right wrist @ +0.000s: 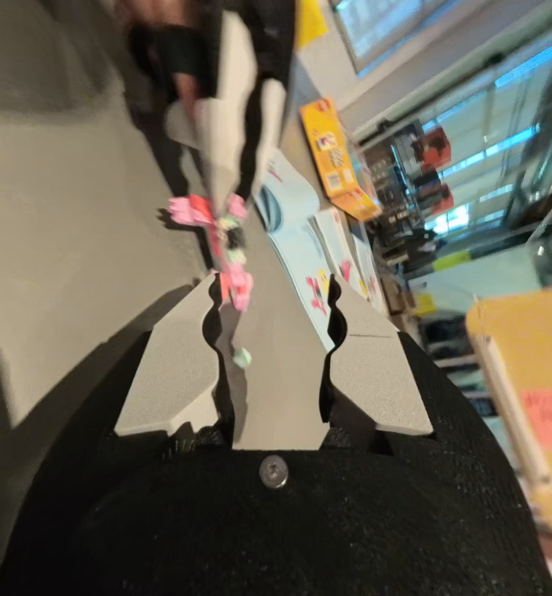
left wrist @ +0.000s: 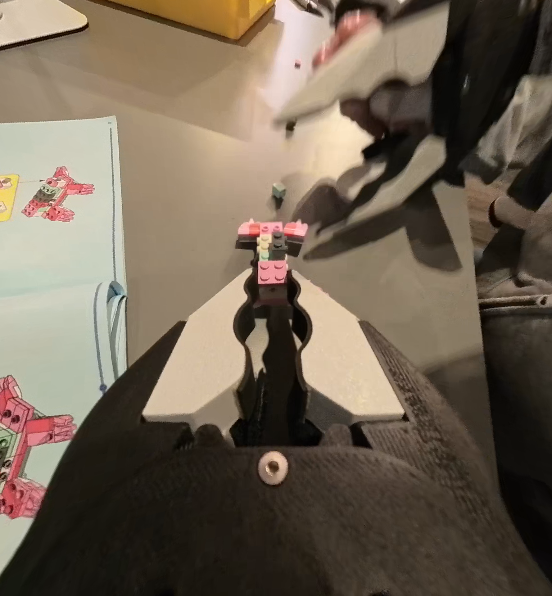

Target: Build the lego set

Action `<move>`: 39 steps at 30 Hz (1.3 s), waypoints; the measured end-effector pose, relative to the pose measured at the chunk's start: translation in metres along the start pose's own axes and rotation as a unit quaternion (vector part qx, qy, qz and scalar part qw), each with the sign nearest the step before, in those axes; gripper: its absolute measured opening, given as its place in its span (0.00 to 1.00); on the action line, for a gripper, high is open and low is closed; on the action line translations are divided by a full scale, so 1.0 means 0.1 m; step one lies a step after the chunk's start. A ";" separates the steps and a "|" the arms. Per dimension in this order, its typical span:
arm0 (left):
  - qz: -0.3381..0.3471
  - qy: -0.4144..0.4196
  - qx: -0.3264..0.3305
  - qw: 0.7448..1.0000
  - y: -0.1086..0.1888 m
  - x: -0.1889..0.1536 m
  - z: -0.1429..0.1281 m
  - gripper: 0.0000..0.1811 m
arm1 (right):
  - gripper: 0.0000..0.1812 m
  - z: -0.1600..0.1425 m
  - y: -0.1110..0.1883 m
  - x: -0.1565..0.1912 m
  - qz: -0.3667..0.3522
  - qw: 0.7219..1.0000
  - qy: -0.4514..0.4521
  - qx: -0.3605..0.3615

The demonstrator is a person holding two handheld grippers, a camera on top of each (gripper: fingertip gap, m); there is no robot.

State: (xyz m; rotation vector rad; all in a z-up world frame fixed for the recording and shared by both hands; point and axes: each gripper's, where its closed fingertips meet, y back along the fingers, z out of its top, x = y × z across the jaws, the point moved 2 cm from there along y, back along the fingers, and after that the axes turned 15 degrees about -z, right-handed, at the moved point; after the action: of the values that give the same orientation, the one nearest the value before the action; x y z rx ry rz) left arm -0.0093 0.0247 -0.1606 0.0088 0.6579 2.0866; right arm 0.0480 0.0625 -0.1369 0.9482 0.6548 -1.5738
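My left gripper [left wrist: 271, 279] is shut on the lower end of a small lego model [left wrist: 270, 240] of pink, black and pale green bricks, held just above the grey table [left wrist: 187, 154]. My right gripper [right wrist: 273, 280] is open and empty. It shows blurred in the left wrist view [left wrist: 292, 187], with one finger [left wrist: 365, 222] close to the model's right pink arm. In the right wrist view the model [right wrist: 223, 242] hangs from the left gripper [right wrist: 224, 200], just beyond my right fingertips. A loose pale green brick [left wrist: 279, 191] lies on the table and also shows between my right fingers [right wrist: 242, 356].
An open instruction booklet [left wrist: 42, 258] lies on the left and also shows in the right wrist view [right wrist: 300, 232]. A yellow box [left wrist: 197, 13] stands at the back. A tiny black piece [left wrist: 289, 126] and a tiny pink piece [left wrist: 298, 63] lie farther off. Spacing between my two grippers at the tips: around 6 centimeters.
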 end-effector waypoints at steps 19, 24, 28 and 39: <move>0.025 -0.046 0.057 0.997 -0.09 0.00 -0.09 0.09 | 0.18 -1.34 0.79 -0.23 -0.061 0.828 -0.424 0.361; 0.025 -0.049 0.058 0.997 -0.09 -0.01 -0.09 0.09 | 0.20 -1.33 0.64 -0.23 -0.027 0.834 -0.435 0.337; 0.023 -0.047 0.058 0.997 -0.09 -0.01 -0.09 0.09 | 0.29 -1.26 0.49 -0.30 -0.009 0.846 -0.443 0.298; 0.022 -0.049 0.059 0.997 -0.09 -0.01 -0.09 0.09 | 0.11 -1.36 0.65 -0.23 -0.064 0.813 -0.442 0.373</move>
State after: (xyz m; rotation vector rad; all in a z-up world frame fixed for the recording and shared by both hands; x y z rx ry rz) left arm -0.0037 0.0236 -0.1721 0.1932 0.7245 2.0724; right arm 0.1435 0.1724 -0.1834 0.5697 -0.6236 -2.1920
